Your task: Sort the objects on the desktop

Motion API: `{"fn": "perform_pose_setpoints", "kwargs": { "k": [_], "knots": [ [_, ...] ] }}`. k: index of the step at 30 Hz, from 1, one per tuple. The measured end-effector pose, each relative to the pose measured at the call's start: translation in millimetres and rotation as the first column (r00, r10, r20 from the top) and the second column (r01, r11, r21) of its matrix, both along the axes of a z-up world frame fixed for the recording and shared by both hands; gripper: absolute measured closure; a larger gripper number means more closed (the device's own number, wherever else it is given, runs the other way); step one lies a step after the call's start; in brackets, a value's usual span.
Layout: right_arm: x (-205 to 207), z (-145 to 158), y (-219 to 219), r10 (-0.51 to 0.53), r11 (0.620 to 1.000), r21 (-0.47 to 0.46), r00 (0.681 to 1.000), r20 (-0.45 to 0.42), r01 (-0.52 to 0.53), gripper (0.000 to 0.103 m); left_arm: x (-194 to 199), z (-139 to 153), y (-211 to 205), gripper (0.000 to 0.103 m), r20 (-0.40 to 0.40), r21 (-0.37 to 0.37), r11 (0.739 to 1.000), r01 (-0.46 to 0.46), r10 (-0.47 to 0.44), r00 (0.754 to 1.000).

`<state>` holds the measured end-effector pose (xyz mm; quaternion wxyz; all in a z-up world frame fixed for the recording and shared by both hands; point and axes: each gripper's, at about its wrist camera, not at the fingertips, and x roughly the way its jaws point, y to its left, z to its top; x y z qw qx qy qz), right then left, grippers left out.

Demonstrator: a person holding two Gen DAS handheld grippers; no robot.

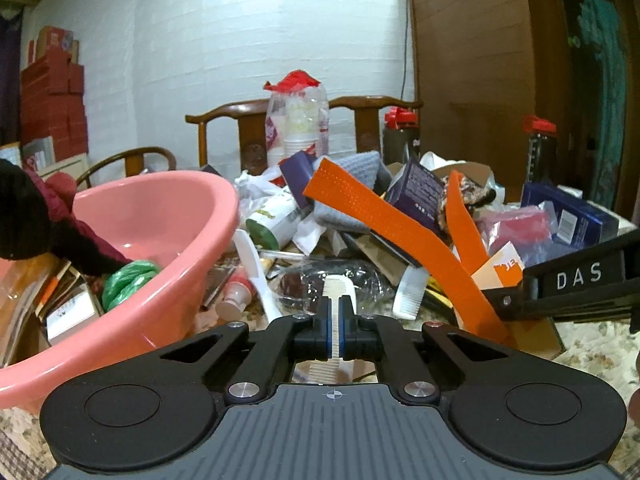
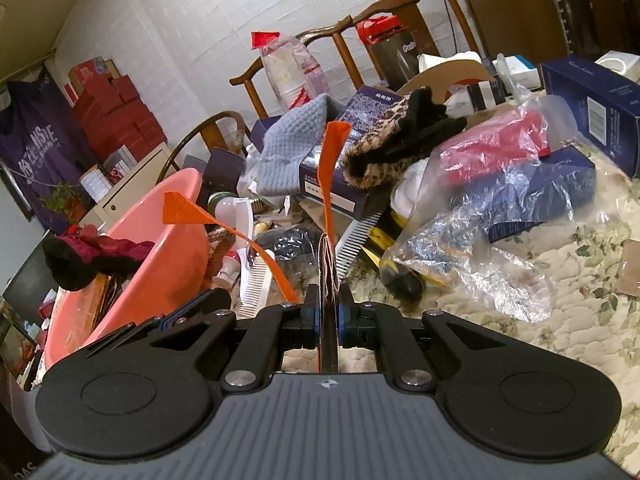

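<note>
Between the left gripper's [image 1: 335, 312] clamped jaws sits a white comb [image 1: 336, 322], pinched on edge. The right gripper [image 2: 329, 312] is closed on an orange strap [image 1: 384, 216], both tails curling up ahead of it. Left of both, a pink basin [image 1: 192, 216]; beyond, a heap of boxes and bags.

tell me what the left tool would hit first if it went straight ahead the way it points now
Probably the crumpled clear plastic bag just beyond the white comb that the left tool is shut on, though depth is hard to judge.
</note>
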<state>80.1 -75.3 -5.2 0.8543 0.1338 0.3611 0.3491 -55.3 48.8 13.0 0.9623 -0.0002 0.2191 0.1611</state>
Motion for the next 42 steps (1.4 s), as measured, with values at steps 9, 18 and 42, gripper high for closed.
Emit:
{"fn": "perform_pose_setpoints", "kwargs": {
  "k": [9,18,42],
  "knots": [
    [5,-3,-2,0.001,1.0,-0.004,1.0,-0.018,-0.001,0.093,4,-5,6,0.051,-0.037,0.074,0.996,-0.05,0.053,0.998],
    [2,-5,5,0.026,0.999,-0.033,1.0,-0.013,-0.027,0.093,13,-18,1,0.025,-0.092,0.137,0.99,-0.011,0.024,0.995],
    [8,-16,9,0.029,0.997,-0.073,0.999,-0.043,-0.032,0.093,22,-34,26,0.095,-0.166,-0.015,1.0,-0.005,0.002,0.986]
  ]
}}
